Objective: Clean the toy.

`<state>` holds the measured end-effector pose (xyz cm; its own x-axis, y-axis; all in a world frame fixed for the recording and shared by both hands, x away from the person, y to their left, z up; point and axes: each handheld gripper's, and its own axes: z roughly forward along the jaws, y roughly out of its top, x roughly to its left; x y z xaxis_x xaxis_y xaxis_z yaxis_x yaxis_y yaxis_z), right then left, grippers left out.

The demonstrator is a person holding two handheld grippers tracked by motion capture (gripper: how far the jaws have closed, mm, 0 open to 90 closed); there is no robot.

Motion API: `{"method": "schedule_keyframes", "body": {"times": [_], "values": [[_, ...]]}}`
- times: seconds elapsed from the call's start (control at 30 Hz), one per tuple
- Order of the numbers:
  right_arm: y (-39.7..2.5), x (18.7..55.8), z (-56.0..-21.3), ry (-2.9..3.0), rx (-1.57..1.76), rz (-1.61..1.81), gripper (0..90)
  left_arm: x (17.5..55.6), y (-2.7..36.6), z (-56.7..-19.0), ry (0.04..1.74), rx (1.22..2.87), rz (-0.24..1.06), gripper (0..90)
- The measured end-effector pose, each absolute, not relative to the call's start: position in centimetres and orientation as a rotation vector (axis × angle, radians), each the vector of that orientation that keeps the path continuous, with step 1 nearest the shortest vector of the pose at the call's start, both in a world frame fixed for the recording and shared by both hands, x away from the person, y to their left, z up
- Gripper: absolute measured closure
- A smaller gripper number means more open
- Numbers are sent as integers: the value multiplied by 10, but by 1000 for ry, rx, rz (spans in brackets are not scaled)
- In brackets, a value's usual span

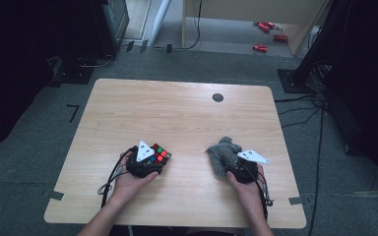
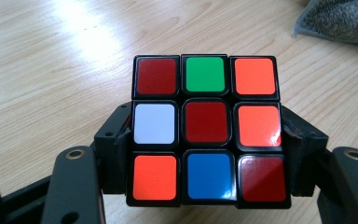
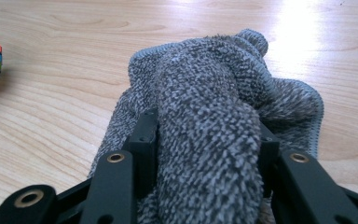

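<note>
While I hold both tools low over the near half of the wooden table [image 1: 187, 105], my left gripper [image 1: 153, 160] has the puzzle cube [image 1: 160, 153] clamped between its two black jaws. In the left gripper view the jaws press on the cube's [image 2: 206, 129] two opposite sides at its middle layer, and the face turned to the camera shows red, green and orange across the top row, white, red and orange across the middle, and orange, blue and red along the bottom. The cube sits at the near left of the table, just ahead of my left hand [image 1: 128, 179].

My right gripper [image 1: 234, 167] pinches a bunched fold of the grey cloth [image 1: 222, 153]. In the right gripper view the jaws close in on either side of a thick roll of the cloth [image 3: 214, 140], and the rest of it lies crumpled on the wood beyond. The cloth rests at the near right of the table, well apart from the cube. My right hand [image 1: 248, 189] grips the tool from behind.
</note>
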<state>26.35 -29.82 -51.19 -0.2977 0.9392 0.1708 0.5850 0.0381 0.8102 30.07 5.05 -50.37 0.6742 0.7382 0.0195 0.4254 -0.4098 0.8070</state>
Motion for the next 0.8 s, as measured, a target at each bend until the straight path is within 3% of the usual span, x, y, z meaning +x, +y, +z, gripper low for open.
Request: {"method": "schedule_keyframes", "body": {"times": [0.4,0.8], "values": [[-299,265,-516,1922,1542,1162,567,299,50,-516,899,2124,487,293],[-297,268,-521,1954,1533,1088,572,305,46,-516,936,2099,467,341]]}}
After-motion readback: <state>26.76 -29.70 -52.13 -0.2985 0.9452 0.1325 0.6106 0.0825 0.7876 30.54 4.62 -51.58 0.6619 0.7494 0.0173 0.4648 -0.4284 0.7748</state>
